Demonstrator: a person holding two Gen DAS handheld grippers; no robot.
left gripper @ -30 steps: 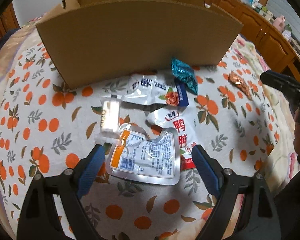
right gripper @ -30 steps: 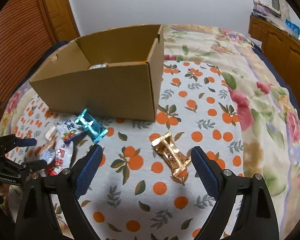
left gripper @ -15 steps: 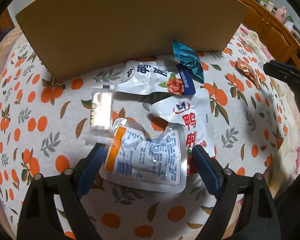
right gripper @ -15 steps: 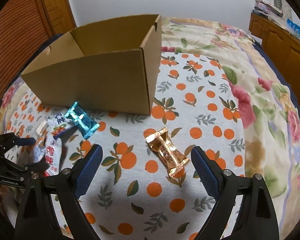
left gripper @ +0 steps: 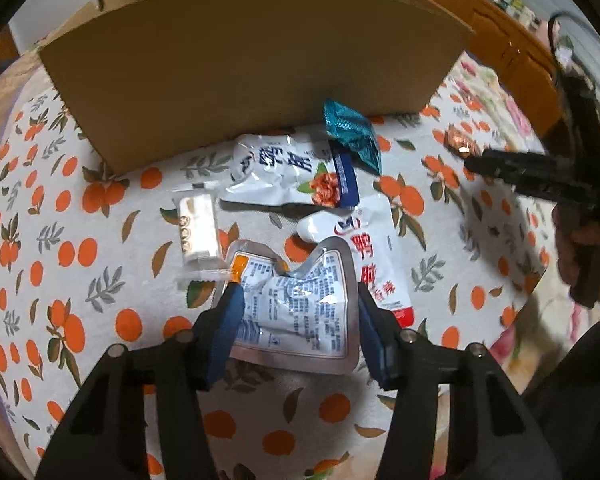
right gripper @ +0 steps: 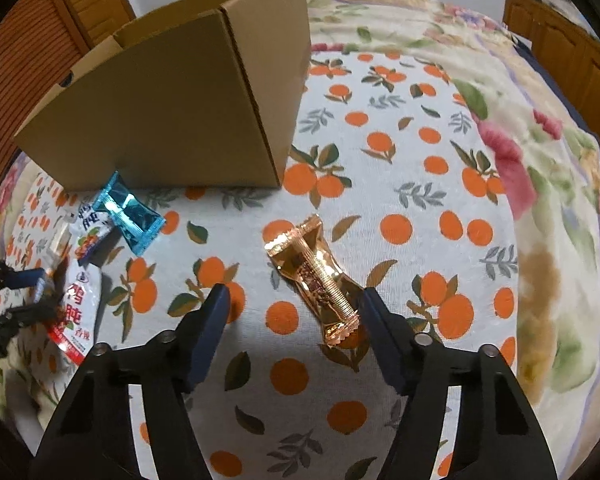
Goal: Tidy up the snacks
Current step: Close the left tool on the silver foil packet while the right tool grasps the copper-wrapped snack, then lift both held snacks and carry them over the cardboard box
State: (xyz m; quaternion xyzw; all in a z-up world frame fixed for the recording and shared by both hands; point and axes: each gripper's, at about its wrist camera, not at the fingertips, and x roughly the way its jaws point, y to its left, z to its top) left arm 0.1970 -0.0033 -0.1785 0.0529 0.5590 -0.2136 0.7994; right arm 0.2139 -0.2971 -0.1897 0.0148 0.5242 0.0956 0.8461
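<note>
The left claw (left gripper: 298,312) had just been closing, its pads against the edges of the silver pouch (left gripper: 296,312) (crumpled, label side up) on the bed (left gripper: 80,280). The right claw (right gripper: 294,320) stood open, also narrowing, around the gold wrapper (right gripper: 314,276). The cardboard box (right gripper: 172,116) stood beyond.
</note>
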